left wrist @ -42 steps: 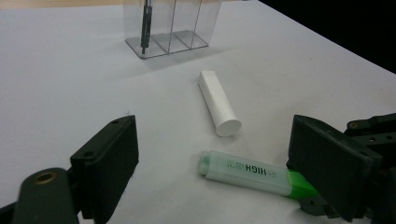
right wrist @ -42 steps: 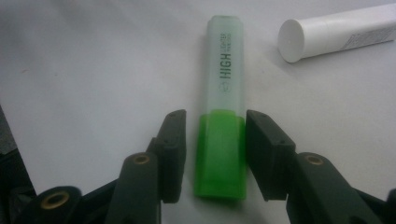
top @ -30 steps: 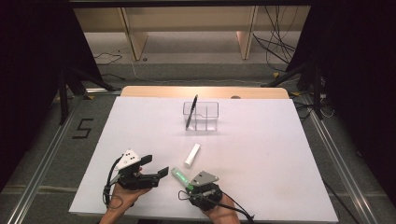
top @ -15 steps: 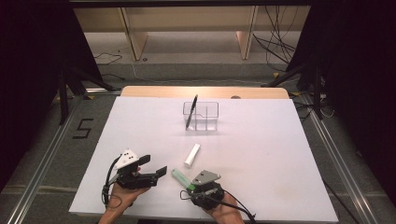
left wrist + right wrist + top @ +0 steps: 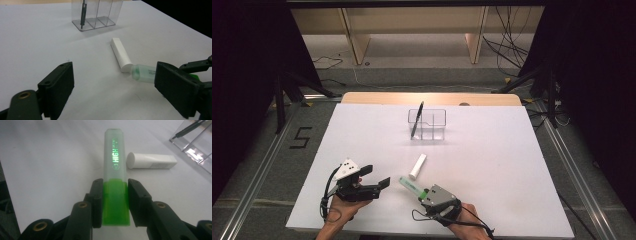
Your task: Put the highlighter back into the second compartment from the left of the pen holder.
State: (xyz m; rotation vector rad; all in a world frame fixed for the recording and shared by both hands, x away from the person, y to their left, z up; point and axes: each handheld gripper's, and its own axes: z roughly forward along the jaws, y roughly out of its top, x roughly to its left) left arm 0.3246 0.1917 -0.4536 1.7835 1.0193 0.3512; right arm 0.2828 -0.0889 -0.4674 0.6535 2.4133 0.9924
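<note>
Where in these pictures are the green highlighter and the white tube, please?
green highlighter (image 5: pixel 115 202): right gripper view, green body between the jaws.
white tube (image 5: pixel 121 54): left gripper view, middle of its side.

Two black two-jaw grippers are at work: the left gripper (image 5: pixel 379 180) and the right gripper (image 5: pixel 418 192). One green highlighter with a translucent cap (image 5: pixel 115 192) sits between the right gripper's jaws. One white cylindrical stick (image 5: pixel 417 166) lies just beyond it. One clear plastic three-compartment organiser (image 5: pixel 434 125) stands farther ahead (holding one dark pen (image 5: pixel 416 120)).
</note>
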